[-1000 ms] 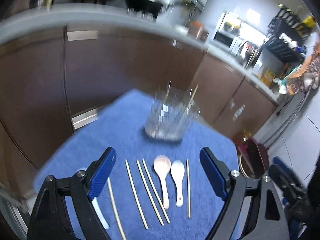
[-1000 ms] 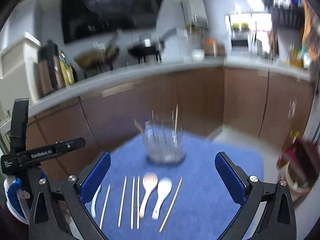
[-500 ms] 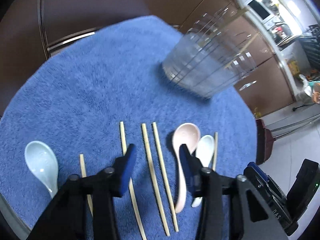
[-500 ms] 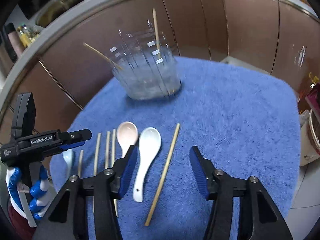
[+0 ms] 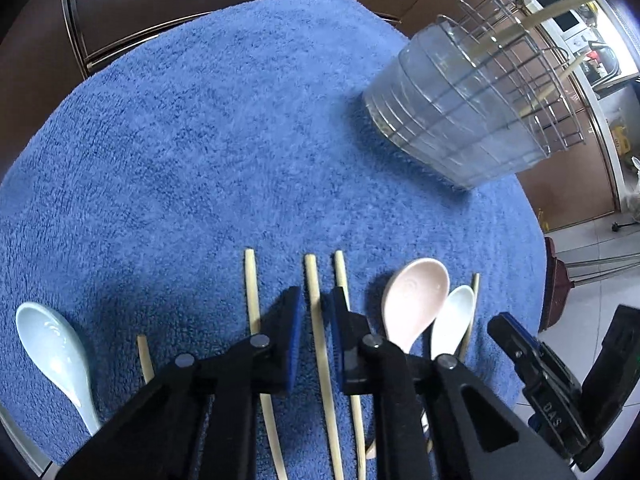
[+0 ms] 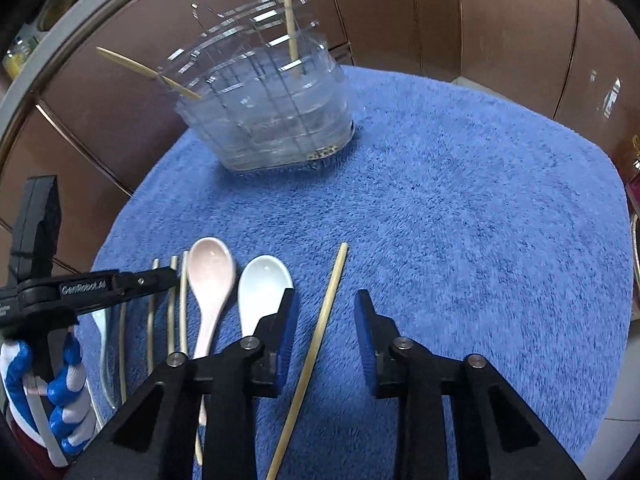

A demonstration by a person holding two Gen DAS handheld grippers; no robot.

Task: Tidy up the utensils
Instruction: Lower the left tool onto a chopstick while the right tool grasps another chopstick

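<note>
Several wooden chopsticks and three ceramic spoons lie in a row on a blue towel [image 5: 180,140]. My left gripper [image 5: 314,318] is low over the towel, its jaws narrowed around one chopstick [image 5: 316,292] with small gaps on both sides. A pink spoon [image 5: 414,296], a white spoon [image 5: 454,316] and a pale blue spoon [image 5: 52,344] lie beside it. My right gripper [image 6: 326,316] is half open, straddling a single chopstick [image 6: 326,316] right of the white spoon [image 6: 262,284] and pink spoon [image 6: 210,276]. A clear utensil holder [image 6: 268,112] with a wire rack holds two chopsticks at the towel's far side.
Brown cabinet doors [image 6: 480,20] stand behind the table. The utensil holder also shows in the left wrist view [image 5: 460,112]. The left gripper's body and a gloved hand [image 6: 52,380] show at the left of the right wrist view. A dark red stool [image 5: 556,284] stands on the floor to the right.
Both grippers have dropped closer to the towel. The left jaws narrowed around one chopstick; the right jaws narrowed around the lone chopstick on the right.
</note>
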